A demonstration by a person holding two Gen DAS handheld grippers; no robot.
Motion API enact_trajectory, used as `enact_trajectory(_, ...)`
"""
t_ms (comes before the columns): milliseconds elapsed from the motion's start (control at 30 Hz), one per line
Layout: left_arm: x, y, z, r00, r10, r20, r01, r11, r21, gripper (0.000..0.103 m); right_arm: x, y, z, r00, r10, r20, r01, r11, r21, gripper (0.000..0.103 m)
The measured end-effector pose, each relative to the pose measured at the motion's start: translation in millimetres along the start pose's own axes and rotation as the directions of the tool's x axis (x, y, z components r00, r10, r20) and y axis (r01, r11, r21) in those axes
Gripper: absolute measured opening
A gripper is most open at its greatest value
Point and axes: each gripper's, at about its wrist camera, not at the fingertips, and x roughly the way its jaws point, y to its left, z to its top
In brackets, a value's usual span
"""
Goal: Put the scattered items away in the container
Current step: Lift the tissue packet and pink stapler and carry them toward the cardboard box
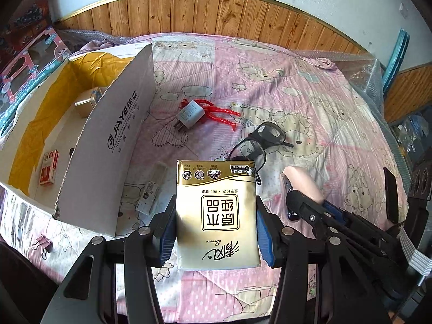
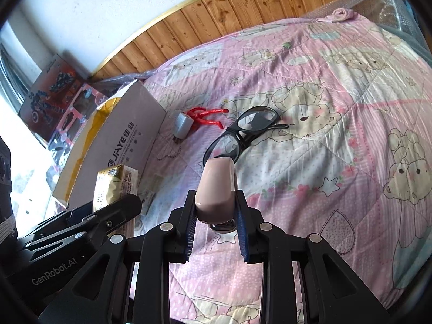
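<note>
Left wrist: cardboard box (image 1: pixel 118 145) holds a tin (image 1: pixel 87 102) and small carton (image 1: pixel 48 167).

Box flap bars my left side; open quilt on my right

The raised cardboard flap (image 1: pixel 113 140) walls off the box along the bed's left edge; charger (image 1: pixel 186 114) and glasses (image 1: pixel 259 143) sit mid-quilt, while the quilt (image 2: pixel 351 140) toward the right edge lies bare.

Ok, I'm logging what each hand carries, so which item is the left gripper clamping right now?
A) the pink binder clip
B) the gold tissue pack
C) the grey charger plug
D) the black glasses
B: in the left wrist view the gold tissue pack sits pinched between the blue pads of the left gripper, while the black glasses, grey charger plug and pink binder clip lie on the quilt.
</note>
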Motion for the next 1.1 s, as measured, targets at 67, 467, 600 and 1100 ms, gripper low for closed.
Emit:
enact_trajectory(67, -6.4, 0.3, -2.6, 1.000, -0.002, 0.009, 0.002, 1.000, -0.001, 0.052, -3.3, 4.0, -3.0, 1.000, 0.006, 0.002, -0.006, 1.000, -0.010, 0.028)
enact_trajectory(467, -42.6, 13.5, -16.1, 0.998, -0.021, 0.065, 0.022, 0.999, -0.026, 0.052, -24.6, 26.9, -13.4, 0.999, 0.044, 0.016, -0.043, 0.998, -0.053, 0.028)
enact_trajectory(600, -53.1, 19.9, -18.6, 0.997, -0.022, 0.080, 0.025, 0.999, -0.032, 0.052, -33.4, 38.9, -14.7, 0.998, 0.064, 0.028, -0.062, 0.996, -0.069, 0.028)
enact_trajectory(1100, -83.4, 46.6, -31.5, 0.993, -0.023, 0.119, 0.030, 0.998, -0.054, 0.052, -42.1, 74.3, -23.3, 0.995, 0.101, 0.018, -0.098, 0.988, -0.123, 0.028)
